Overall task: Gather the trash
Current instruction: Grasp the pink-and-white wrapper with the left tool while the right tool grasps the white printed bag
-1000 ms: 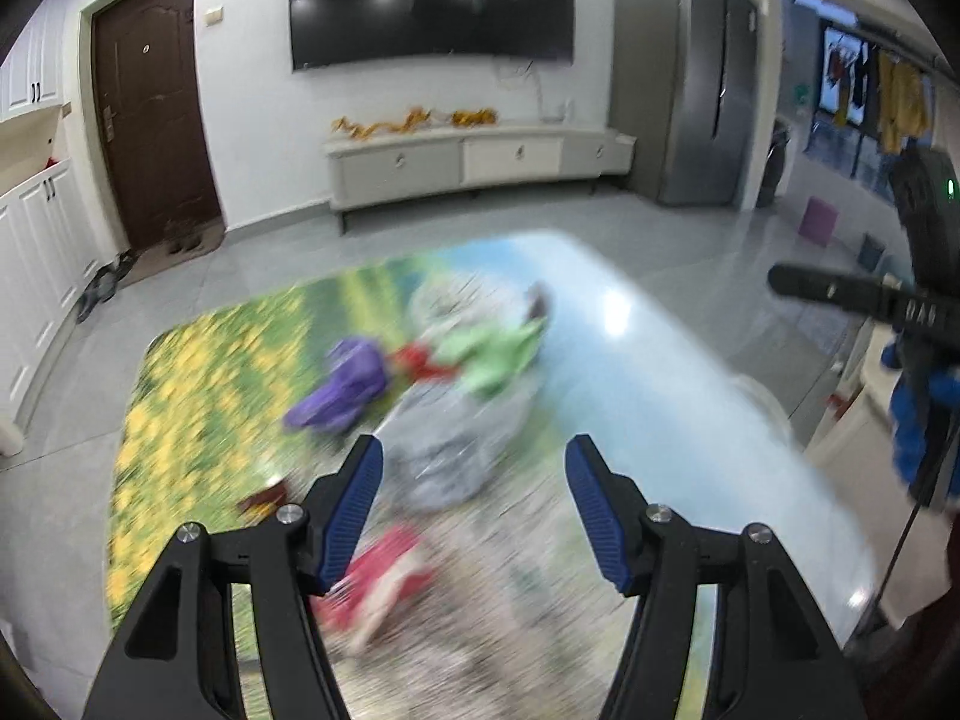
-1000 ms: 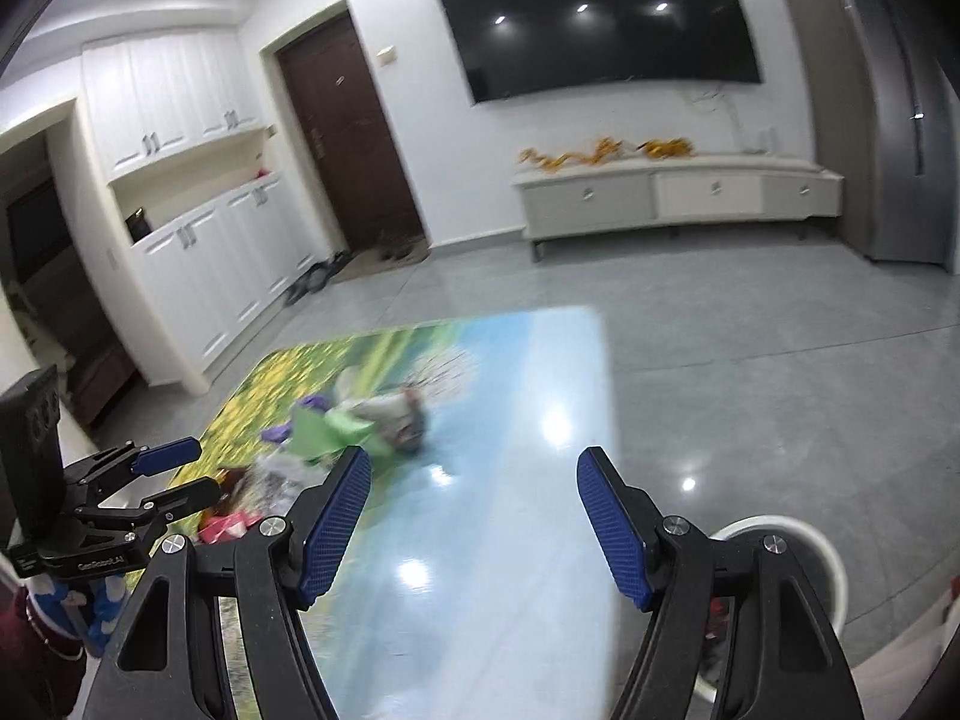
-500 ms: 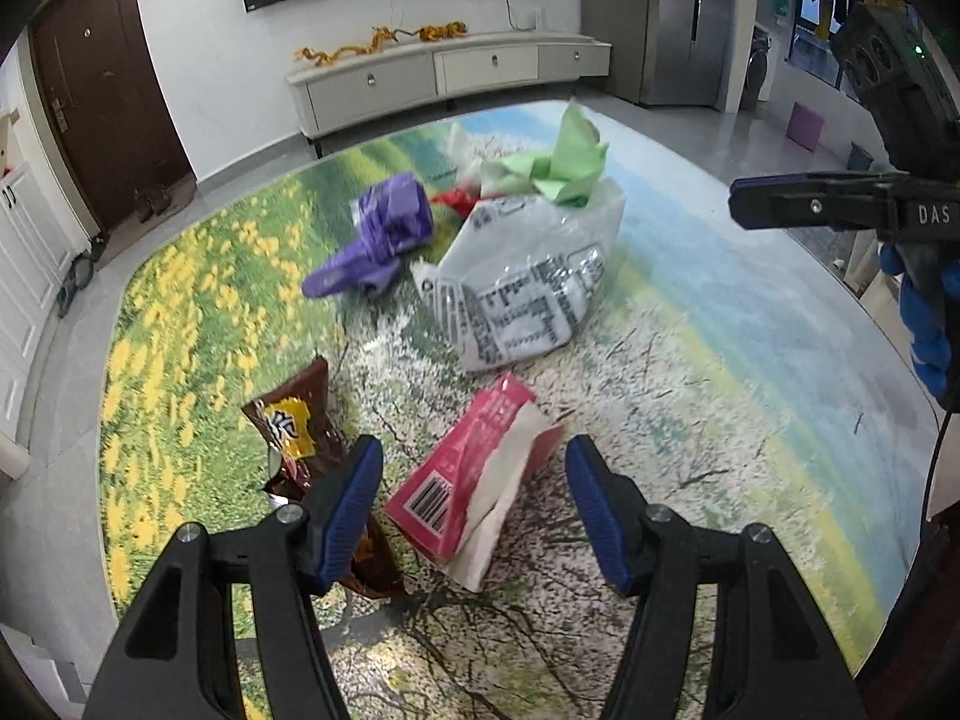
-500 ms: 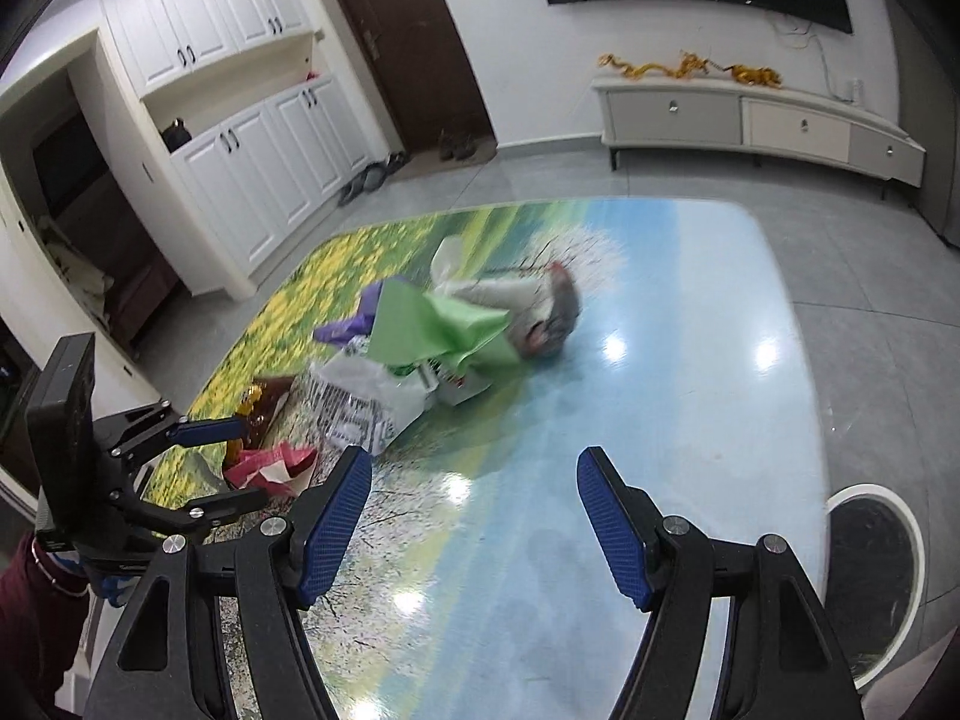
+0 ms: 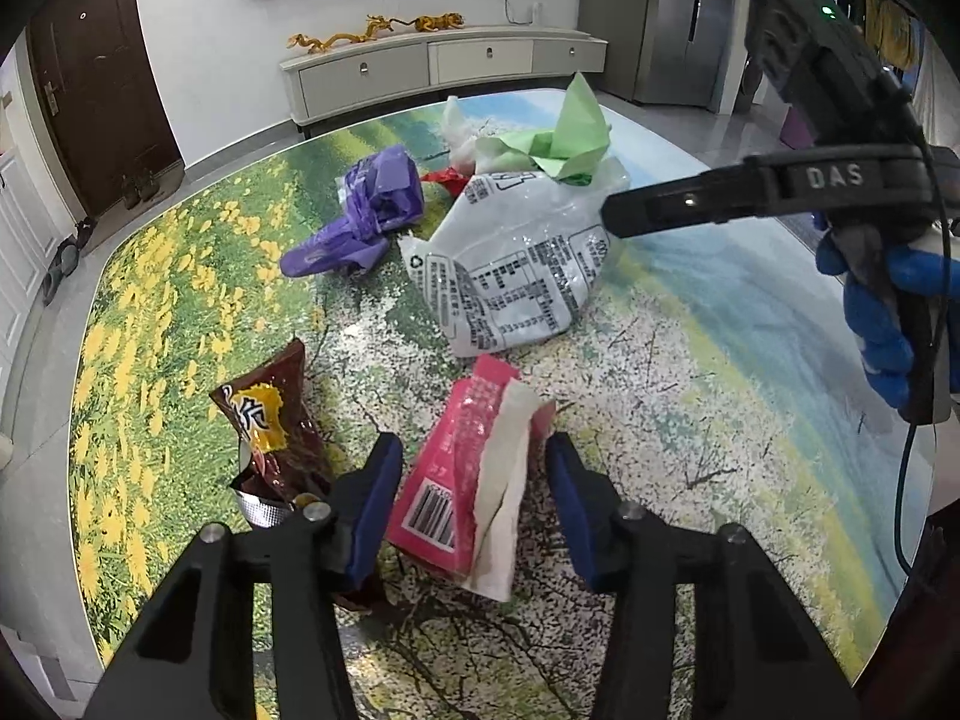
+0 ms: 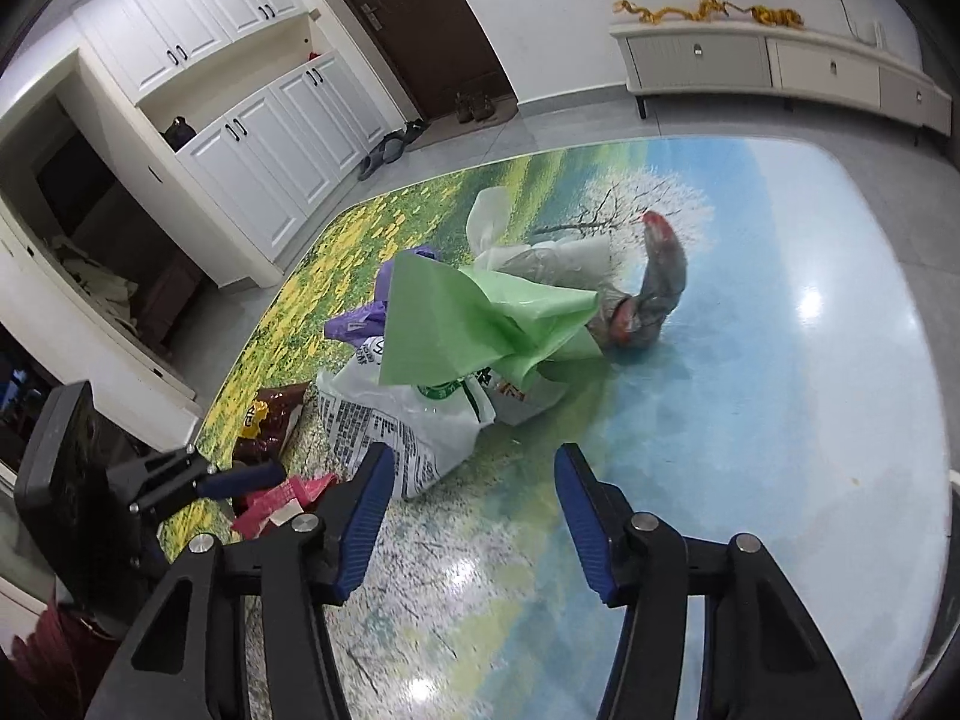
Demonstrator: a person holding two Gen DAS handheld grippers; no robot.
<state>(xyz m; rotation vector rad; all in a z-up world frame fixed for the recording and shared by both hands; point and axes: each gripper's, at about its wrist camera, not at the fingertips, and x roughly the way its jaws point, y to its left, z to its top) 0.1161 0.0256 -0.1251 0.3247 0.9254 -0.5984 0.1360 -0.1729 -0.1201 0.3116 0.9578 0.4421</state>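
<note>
Left gripper (image 5: 471, 480) fingers (image 5: 372, 504) straddle the pink tissue pack (image 5: 462, 468), one blue pad on each side of it. The fingers have just been closing around it, but slim gaps show on both sides, so they are not yet pinching. The pack lies flat on the desk (image 5: 690, 396), long axis running away from the camera and leaning slightly right, roughly parallel to the fingers, so they close across its short width. White tissue spills from its right edge. Brown snack wrapper (image 5: 270, 426) sits just beside the left finger, touching or nearly so; it may get snagged.

Right gripper (image 6: 474, 516) fingers have also just been closing, with nothing between them, only bare desk. Nearest to it is the white printed bag (image 6: 396, 426), ahead and left, its corner just beside the left finger. Green bag (image 6: 474, 324) is draped on top of that pile, the purple bag (image 5: 366, 210) behind it.

The left hand is plainly nearer the pink pack; next, probably finish the squeeze and lift.
</note>
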